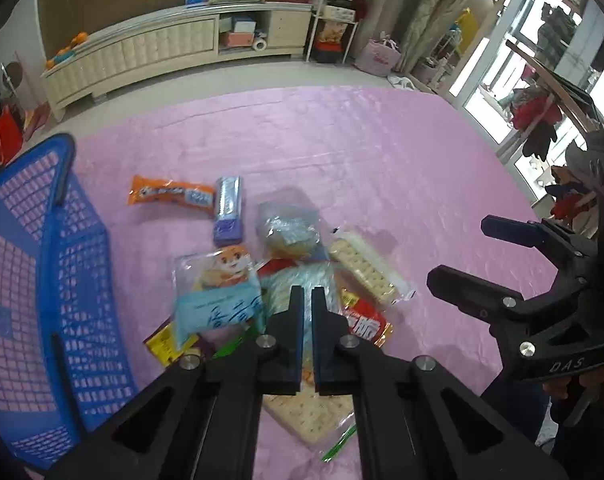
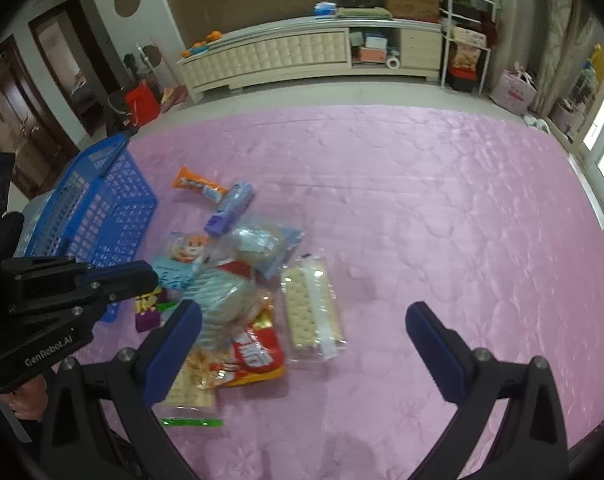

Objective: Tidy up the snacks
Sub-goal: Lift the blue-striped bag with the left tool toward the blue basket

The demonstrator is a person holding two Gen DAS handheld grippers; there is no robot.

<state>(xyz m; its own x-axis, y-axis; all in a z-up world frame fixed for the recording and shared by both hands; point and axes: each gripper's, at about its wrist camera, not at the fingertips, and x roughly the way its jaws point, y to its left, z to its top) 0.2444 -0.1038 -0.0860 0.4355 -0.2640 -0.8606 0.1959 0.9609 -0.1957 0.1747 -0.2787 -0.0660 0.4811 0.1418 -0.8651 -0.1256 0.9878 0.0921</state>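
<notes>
A heap of snack packs lies on the pink cloth (image 1: 362,152): an orange bar (image 1: 170,195), a purple pack (image 1: 228,213), a cartoon-fox bag (image 1: 218,280), clear bread bags (image 1: 290,229), a cracker sleeve (image 1: 366,268), a red pack (image 1: 364,322) and a cracker pack (image 1: 310,412). My left gripper (image 1: 307,300) hovers over the heap with its jaws nearly together, empty. My right gripper (image 2: 302,316) is open and empty over the cracker sleeve (image 2: 312,312). A blue mesh basket (image 1: 50,280) stands to the left of the heap and also shows in the right wrist view (image 2: 102,216).
A cream low cabinet (image 1: 162,48) runs along the far wall beyond the cloth. A white rack (image 1: 334,12) and a pink bag (image 1: 376,58) stand at the back right. Glass doors and hanging clothes (image 1: 534,112) are on the right.
</notes>
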